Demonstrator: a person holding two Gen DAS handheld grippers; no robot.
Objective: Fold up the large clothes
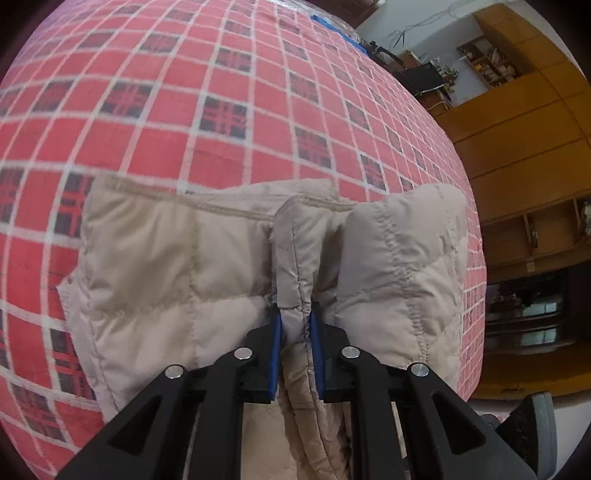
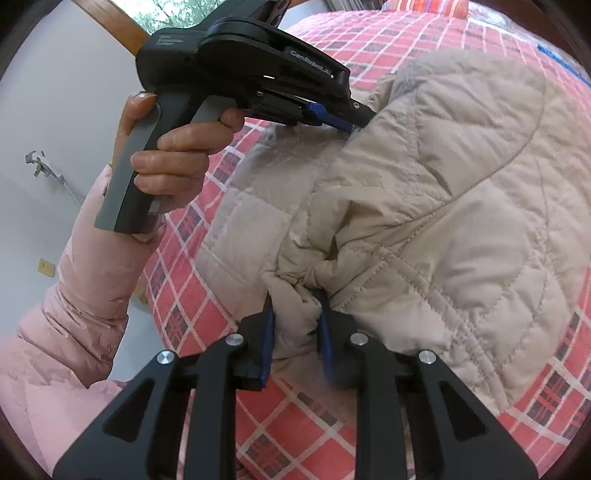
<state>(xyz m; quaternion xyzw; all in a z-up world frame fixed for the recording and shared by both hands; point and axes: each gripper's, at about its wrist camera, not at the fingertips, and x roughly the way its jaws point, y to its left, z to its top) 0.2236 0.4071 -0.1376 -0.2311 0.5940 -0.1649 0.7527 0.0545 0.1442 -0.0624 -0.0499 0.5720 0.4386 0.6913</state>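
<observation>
A beige quilted jacket (image 1: 155, 258) lies on a bed covered by a red checked sheet (image 1: 192, 92). My left gripper (image 1: 294, 314) is shut on a raised fold of the jacket, with fabric bunched between its blue pads. In the right wrist view the jacket (image 2: 443, 206) is puffed up over the sheet (image 2: 295, 417). My right gripper (image 2: 295, 314) is shut on a gathered edge of it. The left gripper (image 2: 354, 120) shows there too, held by a hand (image 2: 177, 162) in a pink sleeve, biting the jacket's upper edge.
Wooden cabinets and shelves (image 1: 517, 155) stand beyond the bed's right side. A white wall (image 2: 48, 122) and a window frame (image 2: 118, 26) lie to the left of the bed. The person's pink sleeve (image 2: 70, 314) crosses the lower left.
</observation>
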